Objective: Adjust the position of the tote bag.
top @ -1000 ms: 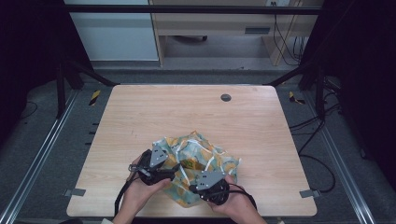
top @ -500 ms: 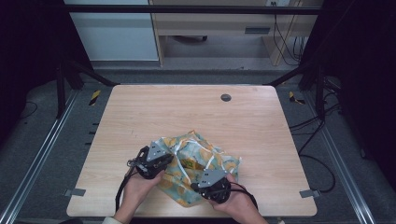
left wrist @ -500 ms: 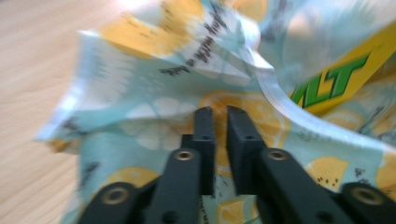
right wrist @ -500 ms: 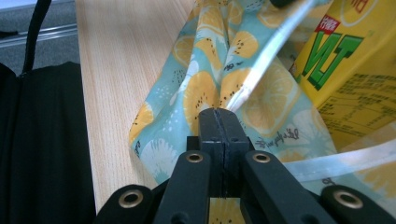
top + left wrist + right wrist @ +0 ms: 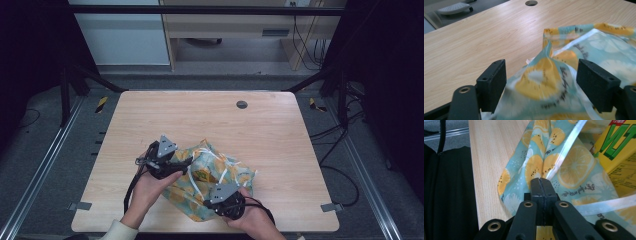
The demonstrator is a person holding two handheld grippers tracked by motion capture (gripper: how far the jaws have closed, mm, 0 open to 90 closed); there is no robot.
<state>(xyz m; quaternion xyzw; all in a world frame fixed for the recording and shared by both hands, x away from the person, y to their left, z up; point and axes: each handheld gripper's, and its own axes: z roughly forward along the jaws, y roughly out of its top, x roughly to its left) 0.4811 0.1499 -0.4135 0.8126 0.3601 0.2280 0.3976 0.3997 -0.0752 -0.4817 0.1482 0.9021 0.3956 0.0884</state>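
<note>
A teal cloth bag (image 5: 220, 172) printed with yellow lemon slices lies crumpled near the table's front edge. It has white straps (image 5: 569, 145), and a yellow carton (image 5: 619, 150) with green lettering sits inside it. My left gripper (image 5: 187, 162) is at the bag's left side. Its jaws have just been opening and now stand apart, with a peak of the bag's fabric (image 5: 544, 77) loose between them. My right gripper (image 5: 207, 202) is at the bag's front edge. In the right gripper view, the right gripper (image 5: 540, 183) is shut on the cloth (image 5: 574, 162).
The bag rests on a wooden table (image 5: 200, 115) with a round cable hole (image 5: 242, 104) at the far middle. The table's front edge (image 5: 474, 195) runs close beside the right gripper, with the person's dark clothing past it. Dark frame posts stand around the table.
The left gripper has risen and moved a little toward the far side, and the bag's left part has shifted with it. The right hand has stayed where it was.
</note>
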